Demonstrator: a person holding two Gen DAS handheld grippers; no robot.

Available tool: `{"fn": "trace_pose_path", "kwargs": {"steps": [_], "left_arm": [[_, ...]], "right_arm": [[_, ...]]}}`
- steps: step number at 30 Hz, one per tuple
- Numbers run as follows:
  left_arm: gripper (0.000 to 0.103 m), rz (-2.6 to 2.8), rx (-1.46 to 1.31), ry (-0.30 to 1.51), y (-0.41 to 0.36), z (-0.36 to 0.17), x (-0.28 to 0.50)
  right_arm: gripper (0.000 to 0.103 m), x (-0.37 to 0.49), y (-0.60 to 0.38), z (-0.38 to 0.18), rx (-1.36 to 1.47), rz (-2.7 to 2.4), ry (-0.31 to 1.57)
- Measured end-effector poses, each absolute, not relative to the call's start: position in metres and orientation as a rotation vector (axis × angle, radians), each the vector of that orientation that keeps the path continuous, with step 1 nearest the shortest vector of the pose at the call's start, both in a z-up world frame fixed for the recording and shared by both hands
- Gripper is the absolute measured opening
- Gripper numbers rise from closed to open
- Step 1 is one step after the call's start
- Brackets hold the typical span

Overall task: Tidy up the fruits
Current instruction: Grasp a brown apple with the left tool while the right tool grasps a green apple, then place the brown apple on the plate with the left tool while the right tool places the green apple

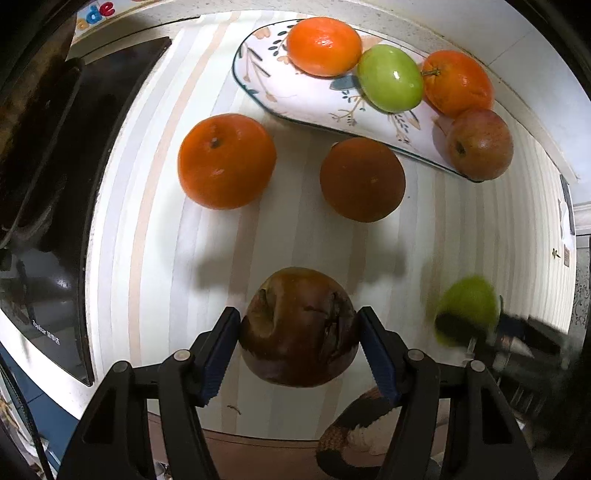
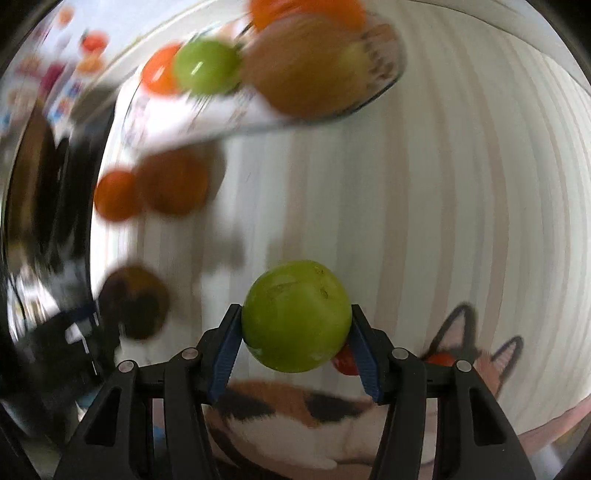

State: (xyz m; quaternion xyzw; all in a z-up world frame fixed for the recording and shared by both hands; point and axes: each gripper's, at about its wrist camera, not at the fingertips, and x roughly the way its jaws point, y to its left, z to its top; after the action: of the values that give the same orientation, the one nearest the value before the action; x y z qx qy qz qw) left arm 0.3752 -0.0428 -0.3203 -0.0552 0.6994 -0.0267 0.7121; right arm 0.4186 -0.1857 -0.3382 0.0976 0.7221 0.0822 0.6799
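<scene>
Task roughly half done, by my read: the plate (image 1: pixel 258 74) at the back of the striped tabletop (image 1: pixel 295 240) already carries four fruits, an orange (image 1: pixel 324 46), a green apple (image 1: pixel 390 78), a second orange (image 1: pixel 458 83) and a red apple (image 1: pixel 479 144) at its near rim. Two oranges sit loose on the tabletop in front of the plate, a bright one (image 1: pixel 226 161) and a darker one (image 1: pixel 362 180), near each other but apart. Left gripper (image 1: pixel 297 341) has its fingers closed on a dark, bruised brown fruit (image 1: pixel 299 326), lifted near the tabletop's front edge. Right gripper (image 2: pixel 295 332) fingers clamp a second green apple (image 2: pixel 296 315), also held up; that view is motion-blurred, so plate detail there is unreliable. Left to do: both held fruits to the plate, then the two loose oranges. Writing: colourful letters "ade" (image 1: pixel 98 14) on the wall top left; small white print on the black appliance (image 1: pixel 48 221) at left, too small to read. A calico cat (image 2: pixel 295 417) lies below the tabletop edge.
</scene>
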Motion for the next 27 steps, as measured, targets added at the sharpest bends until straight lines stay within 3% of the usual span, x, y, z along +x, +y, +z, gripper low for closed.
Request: {"fn": "trace_pose_path", "kwargs": {"steps": [27], "left_arm": [[0.063, -0.062, -0.118, 1.55, -0.05, -0.325, 0.383]], "right_arm": [[0.062, 0.393, -0.224, -0.348, 0.409, 0.095, 1.589]]}}
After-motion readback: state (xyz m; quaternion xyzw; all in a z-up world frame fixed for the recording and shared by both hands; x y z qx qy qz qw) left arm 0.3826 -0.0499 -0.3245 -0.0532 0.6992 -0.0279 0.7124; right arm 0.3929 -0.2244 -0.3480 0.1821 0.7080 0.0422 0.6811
